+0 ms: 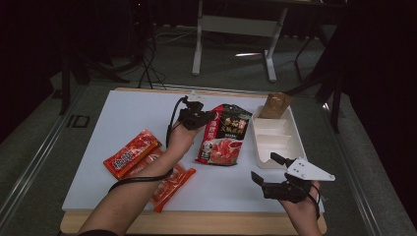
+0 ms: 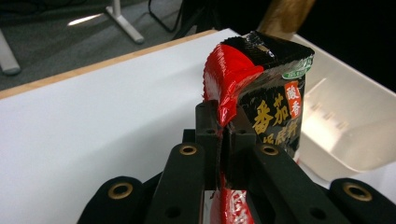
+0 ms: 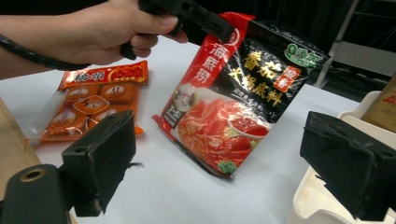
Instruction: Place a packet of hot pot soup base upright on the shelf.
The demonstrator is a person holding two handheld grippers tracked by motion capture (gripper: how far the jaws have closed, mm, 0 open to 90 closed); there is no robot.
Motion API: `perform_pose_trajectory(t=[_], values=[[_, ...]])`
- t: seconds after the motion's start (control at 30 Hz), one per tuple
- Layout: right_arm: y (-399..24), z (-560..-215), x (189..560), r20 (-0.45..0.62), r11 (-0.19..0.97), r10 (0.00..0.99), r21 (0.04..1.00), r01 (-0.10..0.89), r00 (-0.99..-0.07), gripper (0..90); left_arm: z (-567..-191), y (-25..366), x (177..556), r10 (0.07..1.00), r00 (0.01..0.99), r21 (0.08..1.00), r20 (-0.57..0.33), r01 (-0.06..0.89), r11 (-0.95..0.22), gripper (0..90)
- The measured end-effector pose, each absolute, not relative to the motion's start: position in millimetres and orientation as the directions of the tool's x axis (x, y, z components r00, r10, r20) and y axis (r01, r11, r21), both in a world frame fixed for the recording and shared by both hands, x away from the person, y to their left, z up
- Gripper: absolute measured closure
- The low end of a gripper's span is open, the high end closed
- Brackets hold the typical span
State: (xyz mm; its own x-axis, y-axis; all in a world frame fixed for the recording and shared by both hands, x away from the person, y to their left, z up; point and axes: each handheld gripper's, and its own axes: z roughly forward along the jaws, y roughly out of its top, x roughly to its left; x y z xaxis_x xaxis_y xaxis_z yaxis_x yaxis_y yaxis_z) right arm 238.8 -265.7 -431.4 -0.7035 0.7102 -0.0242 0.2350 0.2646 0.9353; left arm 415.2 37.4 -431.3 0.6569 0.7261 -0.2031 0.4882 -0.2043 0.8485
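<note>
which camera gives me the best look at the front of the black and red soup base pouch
The right gripper view: the pouch faces it, whole printed front readable. The high view shows the pouch small. The left gripper view catches the pouch at its top corner, pinched in the left gripper.

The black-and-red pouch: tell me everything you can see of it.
The pouch is a glossy foil-like packet, black with a red band down one side, yellow characters, a green mark near the top and a picture of red tomato broth below. The left gripper is shut on its top red edge, crumpling it there. It hangs tilted, its bottom edge on or just above the white board, beside the white tray.
</note>
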Motion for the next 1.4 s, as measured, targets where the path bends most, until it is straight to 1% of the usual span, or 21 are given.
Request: perform_pose_trajectory(t=[0.23, 0.3, 0.4, 0.47, 0.6, 0.7, 0.83, 0.97, 1.03, 1.1, 1.27, 1.33, 1.4], values=[[-269, -429, 240, 0.000, 0.249, 0.714, 0.935, 0.253, -0.700, 10.6, -414, 36, 390, 0.695, 0.701, 0.883, -0.160, 0.416, -0.216, 86.5], [-270, -429, 242, -0.001, 0.254, 0.712, 0.933, 0.256, -0.702, 10.6, -410, 37, 385, 0.684, 0.712, 0.886, -0.160, 0.409, -0.218, 86.4], [-271, -426, 245, 0.000, 0.266, 0.720, 0.924, 0.275, -0.694, 13.3, -404, 44, 379, 0.655, 0.737, 0.897, -0.164, 0.388, -0.211, 86.5], [-273, -423, 249, 0.021, 0.255, 0.717, 0.923, 0.290, -0.697, 13.9, -402, 48, 376, 0.636, 0.750, 0.902, -0.180, 0.384, -0.197, 86.5], [-275, -419, 258, 0.031, 0.241, 0.731, 0.923, 0.301, -0.681, 15.6, -400, 52, 367, 0.619, 0.765, 0.914, -0.180, 0.362, -0.181, 86.4], [-276, -415, 265, 0.032, 0.233, 0.741, 0.924, 0.302, -0.671, 20.6, -400, 55, 361, 0.595, 0.783, 0.922, -0.185, 0.347, -0.171, 86.3], [-274, -408, 274, 0.042, 0.227, 0.745, 0.923, 0.312, -0.666, 22.1, -403, 64, 357, 0.546, 0.807, 0.929, -0.224, 0.347, -0.132, 86.3], [-270, -401, 283, 0.053, 0.226, 0.727, 0.923, 0.312, -0.684, 23.2, -404, 70, 354, 0.516, 0.821, 0.934, -0.244, 0.342, -0.103, 86.4], [-266, -399, 285, 0.051, 0.236, 0.715, 0.921, 0.310, -0.697, 26.5, -404, 71, 353, 0.494, 0.833, 0.938, -0.248, 0.334, -0.092, 86.4], [-262, -397, 288, 0.050, 0.244, 0.708, 0.919, 0.310, -0.705, 27.6, -404, 72, 352, 0.483, 0.840, 0.944, -0.246, 0.321, -0.078, 86.4], [-252, -394, 298, 0.058, 0.255, 0.690, 0.914, 0.317, -0.722, 31.8, -405, 73, 351, 0.455, 0.848, 0.945, -0.271, 0.325, -0.043, 86.4], [-249, -393, 299, 0.059, 0.253, 0.681, 0.916, 0.311, -0.730, 36.0, -405, 72, 349, 0.454, 0.850, 0.945, -0.268, 0.323, -0.048, 86.4], [-246, -390, 301, 0.076, 0.238, 0.657, 0.923, 0.302, -0.750, 43.3, -406, 71, 348, 0.446, 0.852, 0.946, -0.273, 0.323, -0.039, 86.4]])
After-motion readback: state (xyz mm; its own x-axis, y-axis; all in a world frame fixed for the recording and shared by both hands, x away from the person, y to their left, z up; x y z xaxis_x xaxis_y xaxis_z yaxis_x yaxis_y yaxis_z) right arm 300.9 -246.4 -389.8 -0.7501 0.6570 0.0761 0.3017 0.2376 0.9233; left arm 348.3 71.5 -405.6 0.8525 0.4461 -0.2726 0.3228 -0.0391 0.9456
